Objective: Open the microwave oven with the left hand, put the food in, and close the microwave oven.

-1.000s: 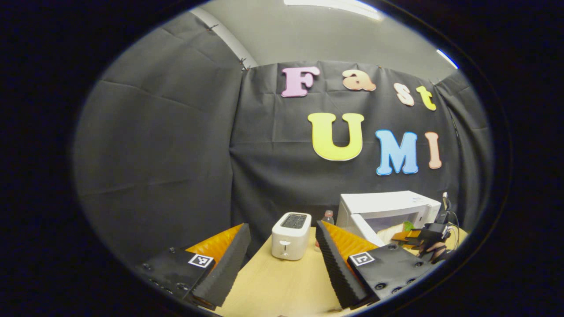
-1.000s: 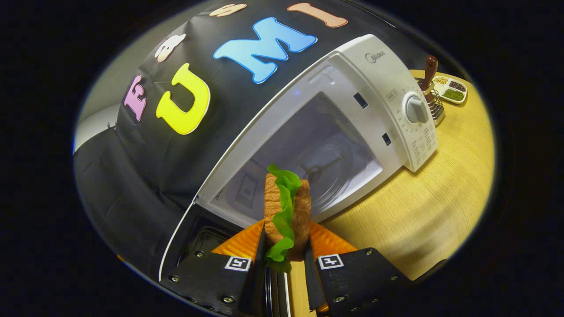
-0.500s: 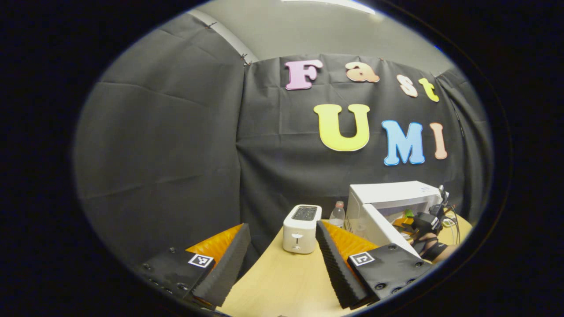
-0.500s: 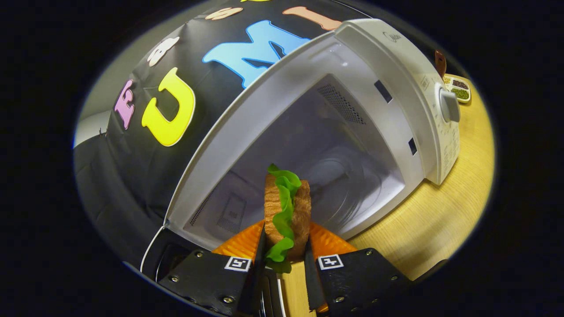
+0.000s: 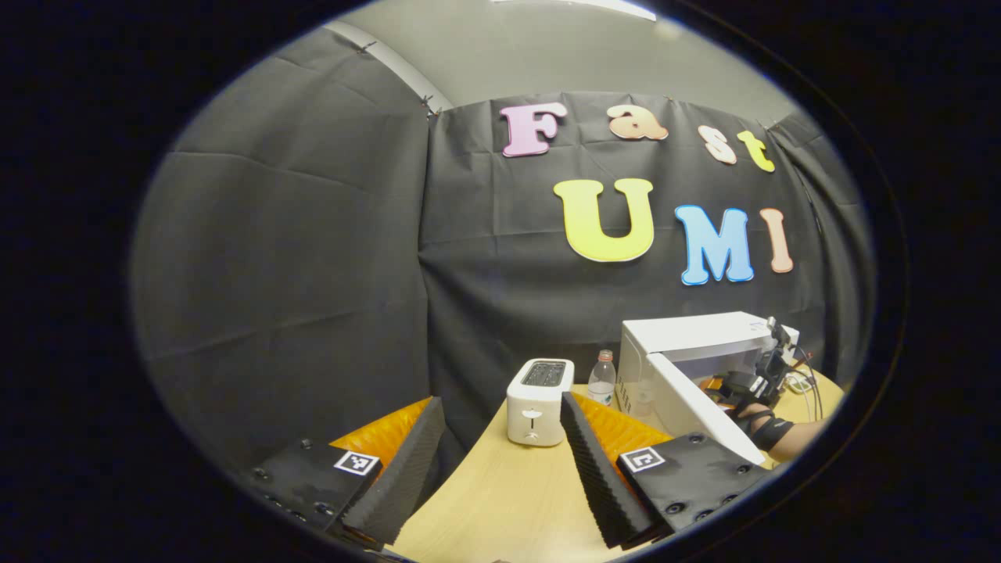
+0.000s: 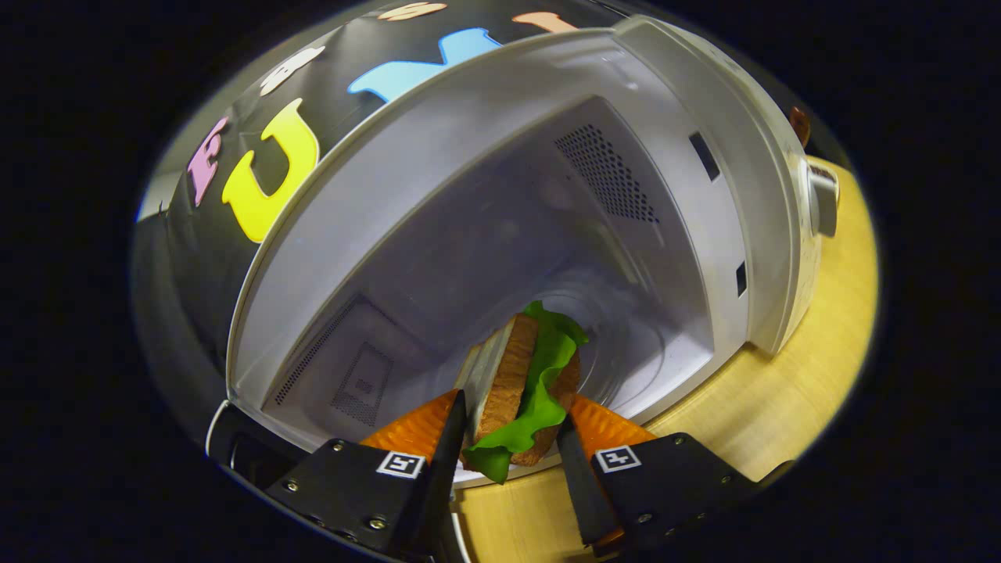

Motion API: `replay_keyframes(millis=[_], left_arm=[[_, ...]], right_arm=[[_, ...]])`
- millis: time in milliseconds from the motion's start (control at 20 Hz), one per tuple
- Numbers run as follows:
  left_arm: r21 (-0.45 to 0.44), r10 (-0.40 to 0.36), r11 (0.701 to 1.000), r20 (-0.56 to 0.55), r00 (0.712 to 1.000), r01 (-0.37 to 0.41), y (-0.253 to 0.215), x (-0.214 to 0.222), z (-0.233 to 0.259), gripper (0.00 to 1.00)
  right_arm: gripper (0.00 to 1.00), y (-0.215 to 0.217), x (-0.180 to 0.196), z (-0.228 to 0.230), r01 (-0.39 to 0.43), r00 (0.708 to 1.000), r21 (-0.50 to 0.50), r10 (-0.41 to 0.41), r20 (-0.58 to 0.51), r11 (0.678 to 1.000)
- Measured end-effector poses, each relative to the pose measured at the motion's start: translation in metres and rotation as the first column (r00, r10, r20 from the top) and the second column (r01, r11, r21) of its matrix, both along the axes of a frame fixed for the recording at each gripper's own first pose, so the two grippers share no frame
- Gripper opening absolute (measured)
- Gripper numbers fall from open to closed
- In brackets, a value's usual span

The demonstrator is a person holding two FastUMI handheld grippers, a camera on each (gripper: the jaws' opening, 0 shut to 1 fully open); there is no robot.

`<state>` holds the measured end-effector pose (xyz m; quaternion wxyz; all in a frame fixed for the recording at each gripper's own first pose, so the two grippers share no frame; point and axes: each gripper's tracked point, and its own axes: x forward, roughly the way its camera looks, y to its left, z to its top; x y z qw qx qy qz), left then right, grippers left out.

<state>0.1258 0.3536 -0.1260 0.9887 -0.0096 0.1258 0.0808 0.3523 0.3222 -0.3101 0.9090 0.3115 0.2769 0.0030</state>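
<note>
The sandwich point(image 6: 522, 391), bread with a green leaf, now sits at the lower middle of the right gripper view, tipped over at the microwave oven's point(image 6: 485, 234) open mouth instead of upright as half a second ago; the right claw point(image 6: 507, 446) has widened around it, so the food looks just released, though I cannot tell whether a finger still touches it. The cavity looms larger than before, so this claw has pushed in; the left claw point(image 5: 493, 461) hangs open and empty over the tabletop point(image 5: 500, 500), the toaster point(image 5: 538, 400) and bottle point(image 5: 600, 377) beyond; closing the door point(image 5: 696, 407) remains.
</note>
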Motion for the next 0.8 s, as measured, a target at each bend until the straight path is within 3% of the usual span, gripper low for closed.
replay_keyframes(millis=[50, 200, 500, 800], left_arm=[[-0.007, 0.001, 1.0, -0.002, 1.0, -0.001, -0.001, 0.0, -0.001, 0.97], [-0.019, -0.004, 1.0, -0.003, 1.0, 0.004, -0.006, 0.005, -0.005, 0.97], [-0.033, -0.04, 0.999, -0.014, 0.999, 0.039, -0.027, 0.007, -0.02, 0.95], [-0.05, -0.056, 0.997, -0.01, 0.998, 0.056, -0.053, -0.009, -0.036, 0.97]], right_arm=[[0.83, -0.005, -0.002, -0.003, -0.006, 1.0, -0.066, 0.006, -0.008, 0.998], [0.98, -0.024, -0.011, -0.014, -0.008, 0.999, -0.221, -0.001, -0.038, 0.975], [0.98, -0.052, -0.034, 0.004, -0.037, 0.999, -0.344, 0.025, -0.041, 0.938], [0.98, -0.078, -0.082, 0.074, -0.068, 0.988, -0.385, 0.115, 0.1, 0.921]])
